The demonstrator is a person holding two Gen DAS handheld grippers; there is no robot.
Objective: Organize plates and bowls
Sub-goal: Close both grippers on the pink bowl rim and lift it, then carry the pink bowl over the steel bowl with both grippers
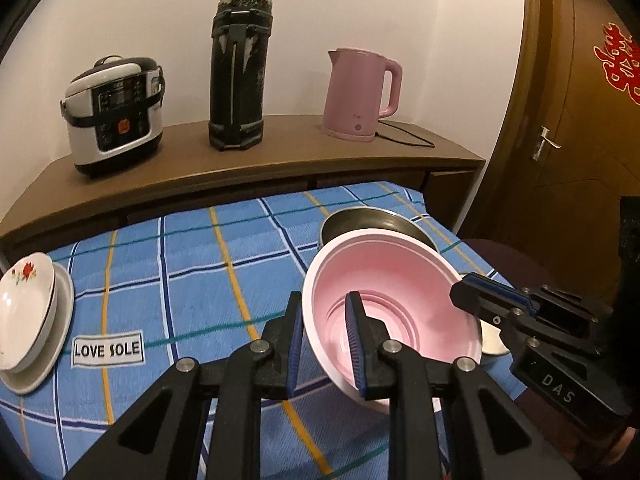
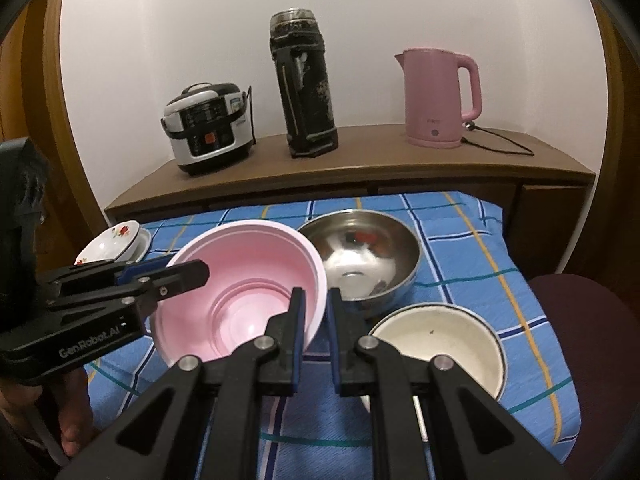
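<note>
1. Three bowls sit close together on the blue checked cloth [image 2: 460,240]: one pink bowl [image 2: 248,288], one steel bowl [image 2: 360,256] and one white bowl [image 2: 440,340].
2. The pink bowl is tilted, its rim gripped on two sides; it overlaps the steel bowl's near edge in both views.
3. The left tool [image 1: 326,344] is clenched on the pink bowl's near rim, one finger inside the bowl, one outside.
4. The right tool [image 2: 316,320] straddles the opposite rim of the pink bowl, its left finger inside, its right finger outside; a gap shows between the pads, and from the left view its jaws look closed on that rim.
5. The white bowl lies just beside the steel one, toward the right tool.
6. Two stacked dishes rest at the cloth's left edge, well apart from the bowls: a flowered dish [image 1: 26,308] on a plain plate [image 1: 52,344].
7. On the wooden counter [image 2: 360,172] behind stand three appliances: one cooker [image 2: 208,128], one black flask [image 2: 304,88], one pink kettle [image 2: 440,100].
8. One label reading "LOVE SOLE" [image 1: 108,349] lies on the cloth.
</note>
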